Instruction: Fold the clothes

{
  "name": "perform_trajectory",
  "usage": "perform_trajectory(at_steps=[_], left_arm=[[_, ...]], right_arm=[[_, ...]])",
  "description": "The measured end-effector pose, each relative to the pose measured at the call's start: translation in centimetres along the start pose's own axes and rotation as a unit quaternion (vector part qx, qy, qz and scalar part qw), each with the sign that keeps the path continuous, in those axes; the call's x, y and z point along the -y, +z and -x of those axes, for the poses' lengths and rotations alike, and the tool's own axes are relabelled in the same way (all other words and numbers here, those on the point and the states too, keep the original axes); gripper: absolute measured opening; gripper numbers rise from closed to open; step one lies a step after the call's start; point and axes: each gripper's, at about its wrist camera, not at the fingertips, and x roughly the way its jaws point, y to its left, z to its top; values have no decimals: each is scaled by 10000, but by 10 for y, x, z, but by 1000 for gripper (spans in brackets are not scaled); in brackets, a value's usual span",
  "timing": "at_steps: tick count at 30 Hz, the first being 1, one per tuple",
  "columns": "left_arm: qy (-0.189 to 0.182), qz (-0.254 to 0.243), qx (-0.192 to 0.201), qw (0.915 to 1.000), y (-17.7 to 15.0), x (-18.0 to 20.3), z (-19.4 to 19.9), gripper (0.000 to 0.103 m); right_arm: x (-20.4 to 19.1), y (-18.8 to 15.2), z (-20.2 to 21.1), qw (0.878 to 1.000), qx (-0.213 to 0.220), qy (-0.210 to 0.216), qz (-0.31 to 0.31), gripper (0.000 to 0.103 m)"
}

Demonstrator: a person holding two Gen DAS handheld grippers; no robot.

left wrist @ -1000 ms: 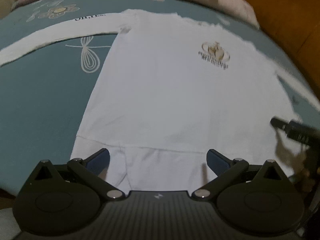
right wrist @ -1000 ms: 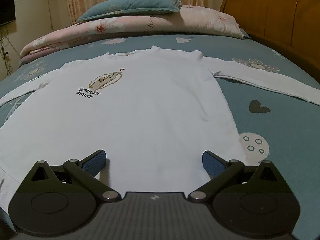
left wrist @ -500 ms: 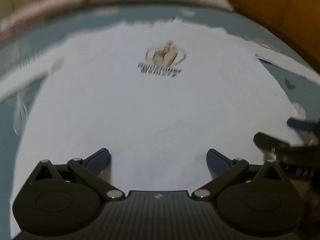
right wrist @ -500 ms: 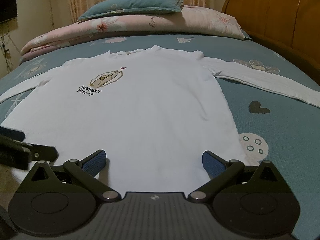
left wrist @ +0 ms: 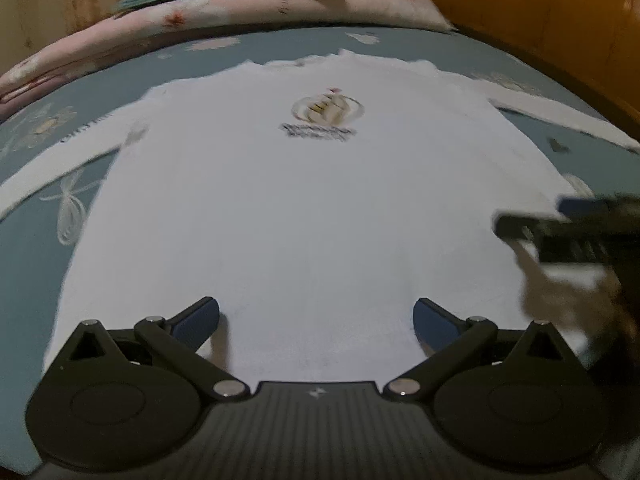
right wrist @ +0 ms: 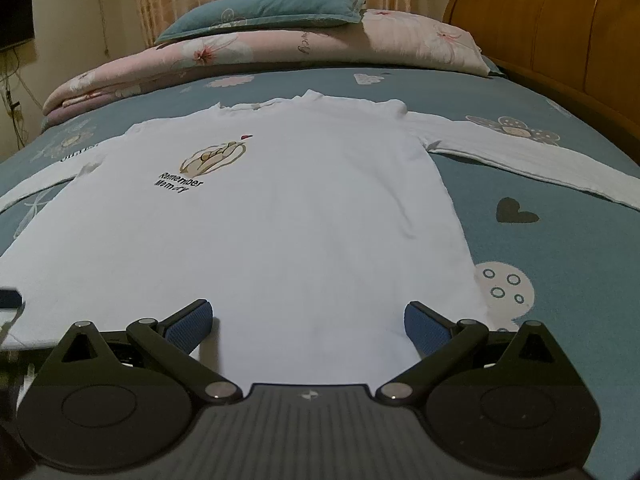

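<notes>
A white long-sleeved shirt (left wrist: pixel 304 208) (right wrist: pixel 280 216) lies flat and face up on the bed, sleeves spread to both sides, a small printed logo (right wrist: pixel 212 156) on the chest. My left gripper (left wrist: pixel 316 316) hovers open over the shirt's bottom hem, nothing between its blue pads. My right gripper (right wrist: pixel 306 320) is open too, above the hem near the shirt's right corner. The right gripper's dark fingers (left wrist: pixel 560 228) show blurred at the right edge of the left wrist view. A blue tip of the left gripper (right wrist: pixel 10 298) pokes in at the left edge of the right wrist view.
The bed has a teal sheet (right wrist: pixel 560 264) with flower and heart prints. A folded pink floral quilt (right wrist: pixel 280 48) and a teal pillow (right wrist: pixel 264 8) lie beyond the collar. A wooden headboard (right wrist: pixel 552 28) rises on the right. Curtains and a wall stand behind.
The left gripper has swung right along the hem, from the shirt's left side to face its middle. The right gripper has barely moved. Both stay open.
</notes>
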Motion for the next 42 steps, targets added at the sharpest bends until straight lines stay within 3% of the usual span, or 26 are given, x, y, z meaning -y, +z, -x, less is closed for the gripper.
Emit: perform_trajectory(at_steps=[4, 7, 15, 32, 36, 42], left_arm=[[-173, 241, 90, 9995, 13, -4, -13, 102], [-133, 145, 45, 9998, 8, 1, -24, 102], [-149, -92, 236, 9996, -15, 2, -8, 102], [61, -68, -91, 9999, -6, 7, -11, 103], [98, -180, -184, 9996, 2, 9, -11, 102], [132, -336, 86, 9993, 29, 21, -13, 102]], right_arm=[[-1, -2, 0, 10000, 33, -25, 28, 103], [-3, -3, -1, 9999, 37, -60, 91, 103], [-1, -1, -1, 10000, 25, -55, 62, 103], [-3, -7, 1, 9996, 89, -144, 239, 103], [-2, -5, 2, 9997, 73, -119, 205, 103], [5, 0, 9, 9997, 204, 73, -85, 103]])
